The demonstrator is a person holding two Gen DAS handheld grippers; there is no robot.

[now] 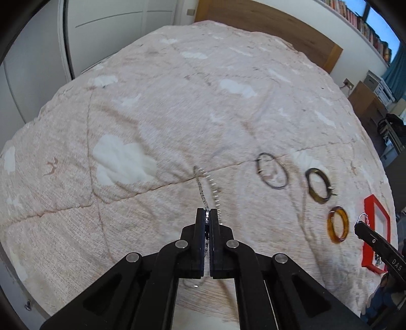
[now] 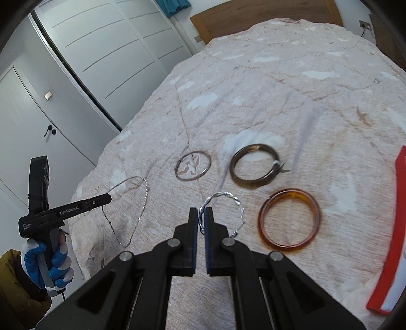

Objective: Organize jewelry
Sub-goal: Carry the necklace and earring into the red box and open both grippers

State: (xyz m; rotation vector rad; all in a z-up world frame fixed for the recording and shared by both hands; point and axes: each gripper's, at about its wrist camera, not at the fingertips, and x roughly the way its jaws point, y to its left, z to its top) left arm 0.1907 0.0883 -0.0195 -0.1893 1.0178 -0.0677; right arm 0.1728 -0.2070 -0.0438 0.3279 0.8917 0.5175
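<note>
A bed (image 1: 177, 106) covered in a pale pink quilt with white cloud shapes is filling both views, its wooden headboard (image 2: 266, 17) standing at the far end. A red-rimmed tray (image 2: 390, 243) is lying at the quilt's right edge. Three bangles are resting in a row on the quilt: an amber bangle (image 2: 289, 219) nearest the tray, a dark olive bangle (image 2: 255, 166) just beyond it, and a thin metal bangle (image 2: 194, 165) to the left, all apart from one another. The left gripper (image 1: 207, 215), held by a hand in a blue-and-white glove (image 2: 54, 261), is pinching a silver chain necklace (image 2: 127, 203) between closed jaws, its loop dangling toward the quilt. The right gripper (image 2: 201, 215) is clamping a twisted silver hoop (image 2: 223, 203) by its left side, the rest of the ring sticking out beyond the fingertips.
</note>
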